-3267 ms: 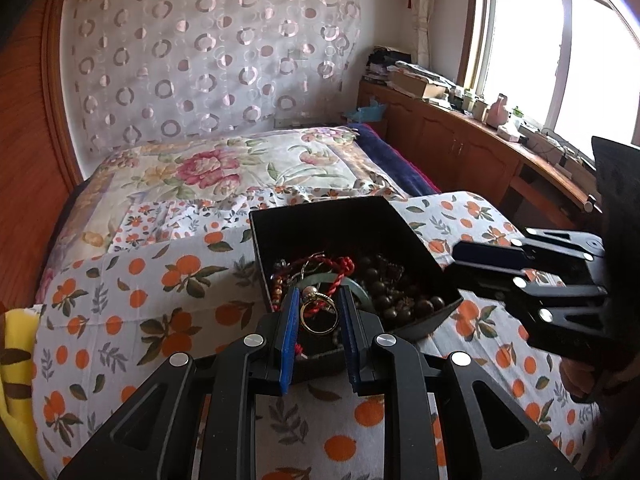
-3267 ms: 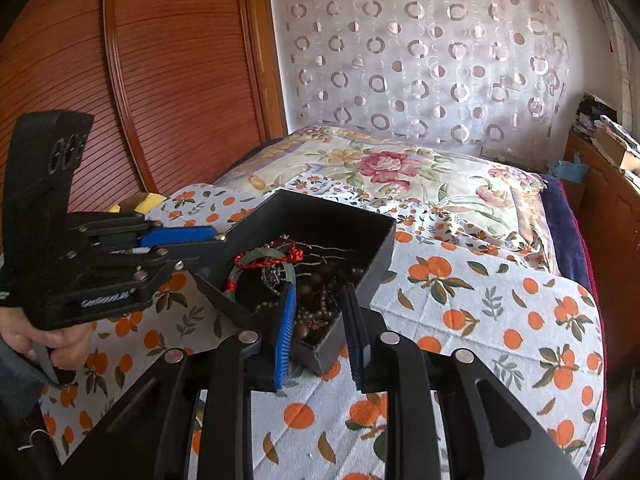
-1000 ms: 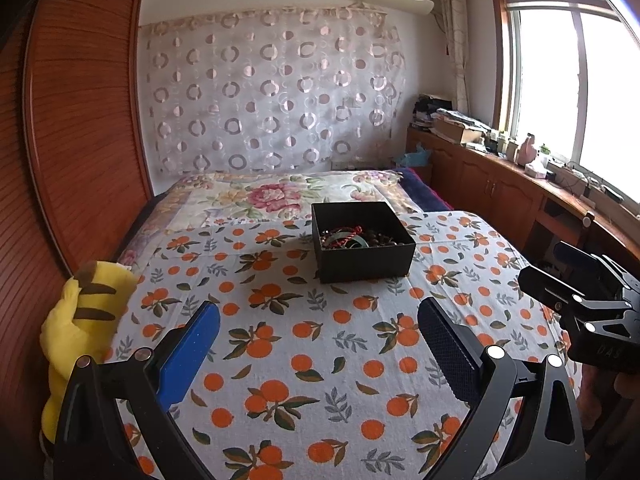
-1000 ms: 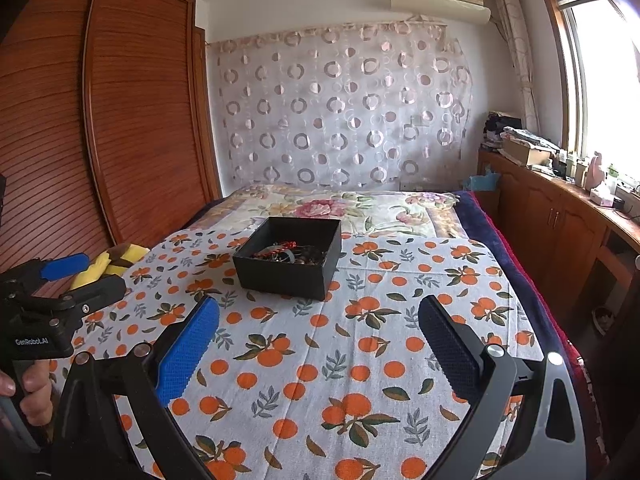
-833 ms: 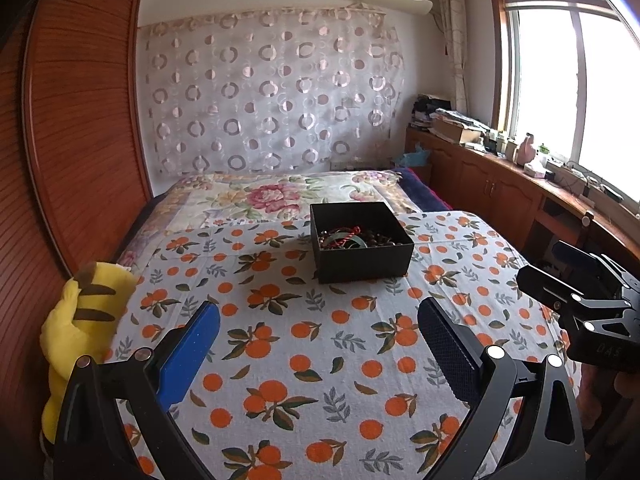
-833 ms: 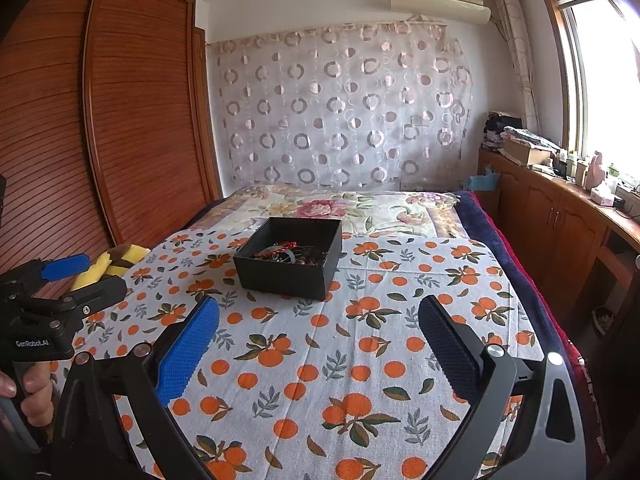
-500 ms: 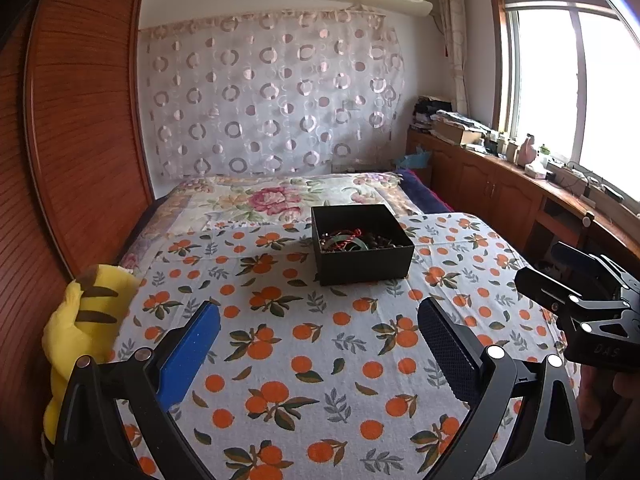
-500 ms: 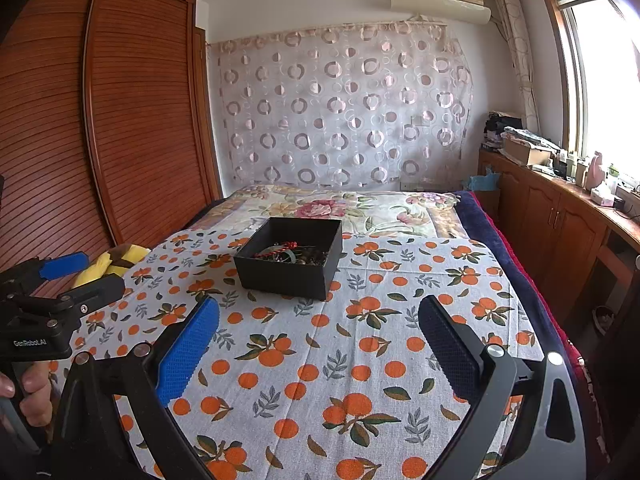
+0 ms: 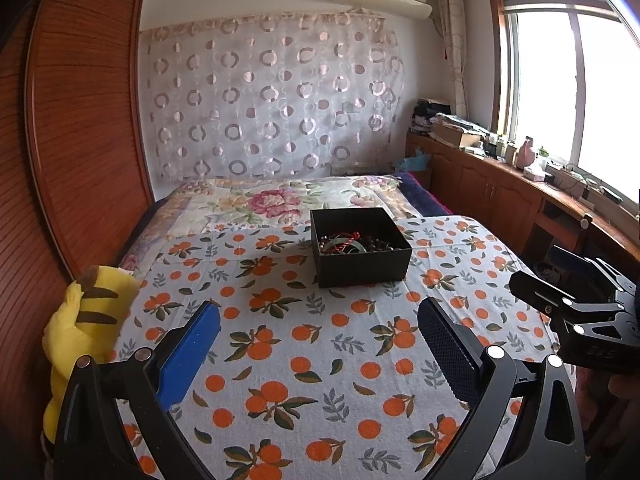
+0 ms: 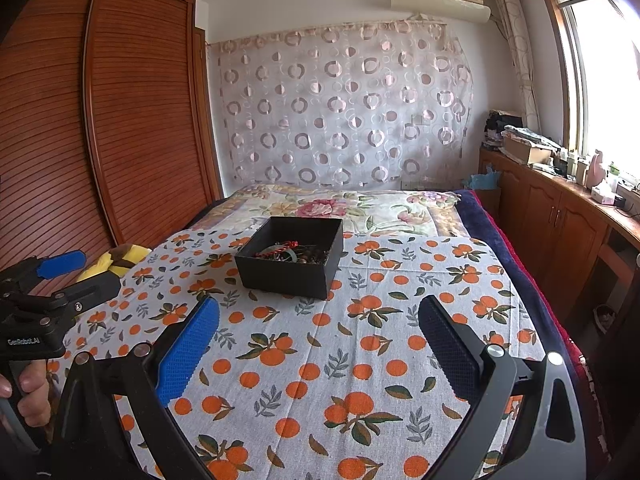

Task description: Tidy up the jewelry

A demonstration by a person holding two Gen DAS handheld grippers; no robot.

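A black open box stands on the orange-print bedspread, well ahead of both grippers. Tangled jewelry lies inside it: red cord, a green bangle and dark beads. My left gripper is open wide with nothing between its fingers, held low over the spread. In the right wrist view the same box and jewelry show, and my right gripper is also open wide and empty. The right gripper appears at the left view's right edge. The left gripper appears at the right view's left edge, a hand under it.
A yellow striped plush toy lies at the bed's left edge against a wooden slatted wardrobe. Wooden cabinets with clutter run under the window on the right. A floral quilt covers the bed's far end.
3.3 s ago both grippers were at the box, the left one nearly shut around a ring on red cord. Both have since pulled far back and opened. Little moved over the last second.
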